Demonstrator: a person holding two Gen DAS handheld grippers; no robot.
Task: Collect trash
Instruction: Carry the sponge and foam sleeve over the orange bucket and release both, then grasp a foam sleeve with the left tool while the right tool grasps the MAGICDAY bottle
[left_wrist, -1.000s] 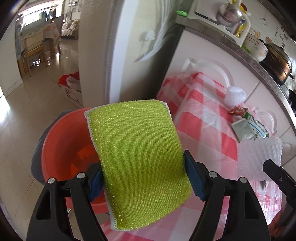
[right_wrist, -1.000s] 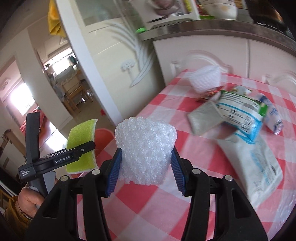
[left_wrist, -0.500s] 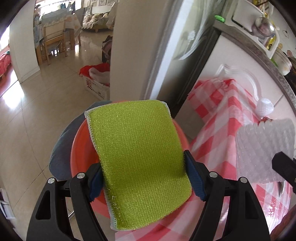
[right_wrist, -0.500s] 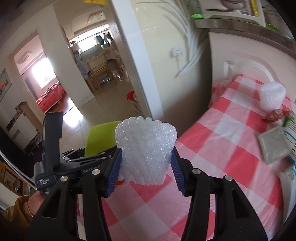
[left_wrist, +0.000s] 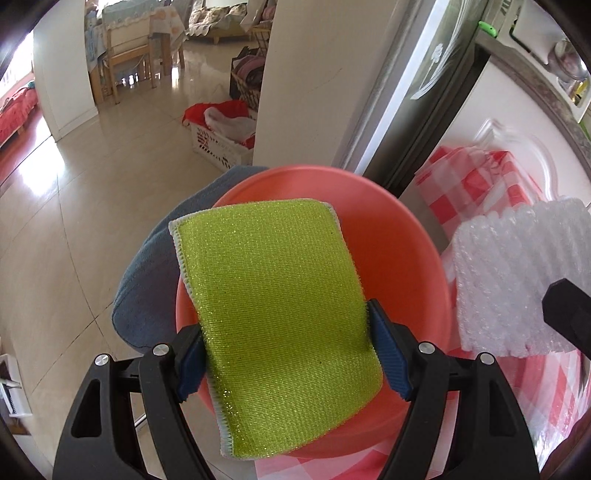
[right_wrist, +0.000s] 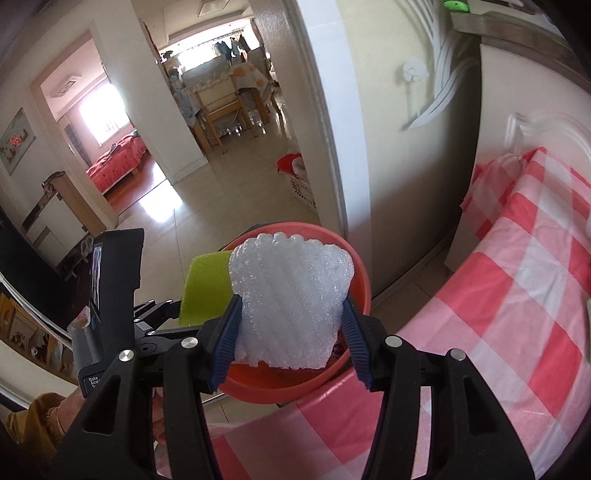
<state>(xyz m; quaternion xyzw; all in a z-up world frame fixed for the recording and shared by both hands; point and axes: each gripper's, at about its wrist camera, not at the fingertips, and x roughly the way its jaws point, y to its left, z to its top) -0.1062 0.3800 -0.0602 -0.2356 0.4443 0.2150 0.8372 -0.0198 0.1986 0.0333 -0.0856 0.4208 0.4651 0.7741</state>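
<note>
My left gripper (left_wrist: 286, 347) is shut on a yellow-green scouring sponge (left_wrist: 273, 302), pinched by its two long edges and held over an orange plastic basin (left_wrist: 406, 266). My right gripper (right_wrist: 291, 332) is shut on a white foam fruit net (right_wrist: 291, 295), which hangs above the near side of the same basin (right_wrist: 354, 273). In the left wrist view the foam net (left_wrist: 517, 280) sits at the right, just beside the basin's rim. From the right wrist the sponge (right_wrist: 207, 291) shows to the left of the net. The sponge and net hide most of the basin's inside.
The basin rests on a blue-cushioned stool (left_wrist: 147, 288) against the table with the red-and-white checked cloth (right_wrist: 517, 295). A cream wall corner (left_wrist: 295, 92) and white cabinet stand just behind. A white laundry basket (left_wrist: 221, 144) sits on the tiled floor beyond.
Both grippers have swung left off the table, still holding the sponge and the foam net. The basin now lies under both, and the table trash has left the views.
</note>
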